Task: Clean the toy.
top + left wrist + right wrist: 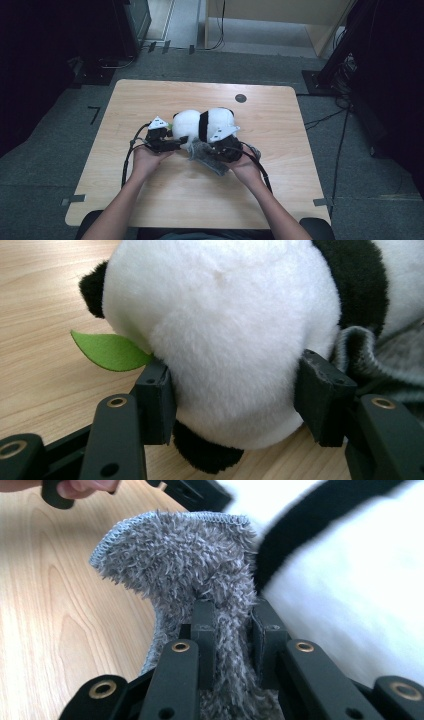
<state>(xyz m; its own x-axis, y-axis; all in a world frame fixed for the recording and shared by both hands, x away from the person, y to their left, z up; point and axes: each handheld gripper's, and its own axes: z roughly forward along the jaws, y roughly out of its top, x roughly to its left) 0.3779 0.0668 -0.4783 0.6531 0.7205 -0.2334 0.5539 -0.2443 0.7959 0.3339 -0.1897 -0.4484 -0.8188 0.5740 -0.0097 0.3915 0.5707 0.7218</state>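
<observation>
Panda plush (202,123): lies near the middle of the table (150,95), head toward the left edge, a green felt leaf (110,351) at its mouth.
Left gripper (165,141): jaws clamped on either side of the panda's white head.
Grey sock (185,565): fuzzy, at the panda's near side, touching its body.
Right gripper (225,149): jaws pinched tight on a fold of the sock.
Risk: the soft head may squirm out of the left jaws if the right pulls hard; the thin pinched fold could slip free.
</observation>
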